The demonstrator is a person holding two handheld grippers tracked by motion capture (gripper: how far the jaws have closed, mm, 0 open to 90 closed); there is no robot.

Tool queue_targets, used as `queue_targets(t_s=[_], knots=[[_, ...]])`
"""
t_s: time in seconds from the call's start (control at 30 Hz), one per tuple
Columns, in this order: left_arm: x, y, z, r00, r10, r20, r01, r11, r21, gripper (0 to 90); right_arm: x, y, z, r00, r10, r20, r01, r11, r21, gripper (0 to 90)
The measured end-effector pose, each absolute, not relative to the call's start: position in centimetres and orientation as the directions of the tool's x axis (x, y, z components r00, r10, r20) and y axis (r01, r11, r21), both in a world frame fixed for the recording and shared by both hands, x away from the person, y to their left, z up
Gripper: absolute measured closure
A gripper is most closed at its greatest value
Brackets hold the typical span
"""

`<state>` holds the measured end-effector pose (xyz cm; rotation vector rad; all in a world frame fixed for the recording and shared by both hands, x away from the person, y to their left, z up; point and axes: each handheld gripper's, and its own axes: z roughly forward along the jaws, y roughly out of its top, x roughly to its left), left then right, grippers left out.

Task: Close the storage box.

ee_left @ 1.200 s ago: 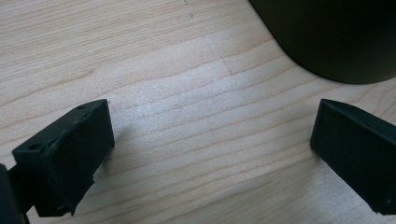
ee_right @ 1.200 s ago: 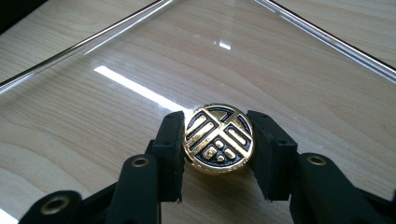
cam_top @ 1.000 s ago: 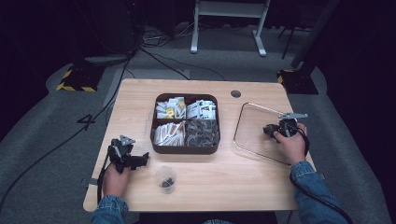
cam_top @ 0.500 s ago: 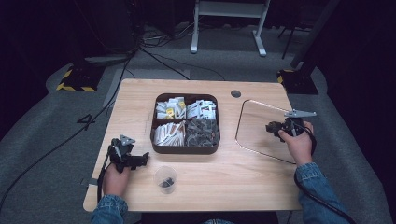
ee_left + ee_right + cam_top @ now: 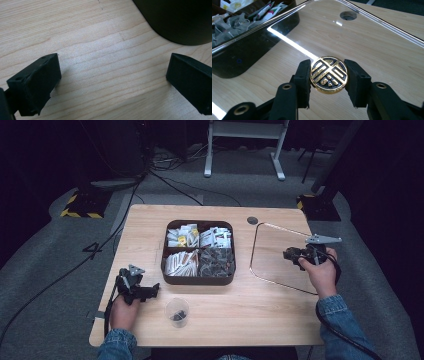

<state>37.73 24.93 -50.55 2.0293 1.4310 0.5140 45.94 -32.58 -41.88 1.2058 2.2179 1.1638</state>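
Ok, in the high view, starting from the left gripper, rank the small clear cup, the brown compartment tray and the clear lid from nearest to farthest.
From the left gripper:
1. Small clear cup, just to its right near the table's front edge.
2. Brown compartment tray, up and to the right at the table's middle, only slightly farther than the cup.
3. Clear lid, far across on the right side, held by its knob in the right gripper.

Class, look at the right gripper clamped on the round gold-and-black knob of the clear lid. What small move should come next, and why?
Probably a small lift and carry toward the dark compartment box. The right gripper grips the round gold-and-black knob of the clear flat lid, which sits beside the open box. The left gripper is open over bare wood, free to help.
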Motion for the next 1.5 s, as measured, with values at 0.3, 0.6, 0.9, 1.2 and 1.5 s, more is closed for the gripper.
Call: queue_targets(t_s=[0.3,0.6,0.9,1.2,1.5], knots=[[37.7,24.9,-50.6,0.343,0.939,-0.027,0.708,-0.24,0.664,0.0,45.7,-31.4,-40.7,-0.593,0.801,0.079,0.507,0.296,0.81,58.5],[37.6,24.8,-50.6,0.331,0.943,-0.025,0.711,-0.232,0.663,0.0,46.4,-28.2,-38.6,-0.652,0.755,0.066,0.456,0.322,0.83,58.5],[37.5,24.9,-50.6,0.33,0.944,-0.025,0.711,-0.231,0.664,0.0,47.7,-24.1,-37.1,-0.699,0.711,0.076,0.445,0.349,0.825,58.5],[37.5,24.9,-50.6,0.329,0.944,-0.024,0.711,-0.231,0.665,0.0,48.5,-20.1,-35.7,-0.734,0.676,0.07,0.432,0.384,0.816,58.5],[37.6,24.9,-50.6,0.333,0.943,-0.024,0.71,-0.234,0.664,0.0,49.1,-16.9,-35.5,-0.756,0.652,0.063,0.427,0.417,0.802,58.5]])
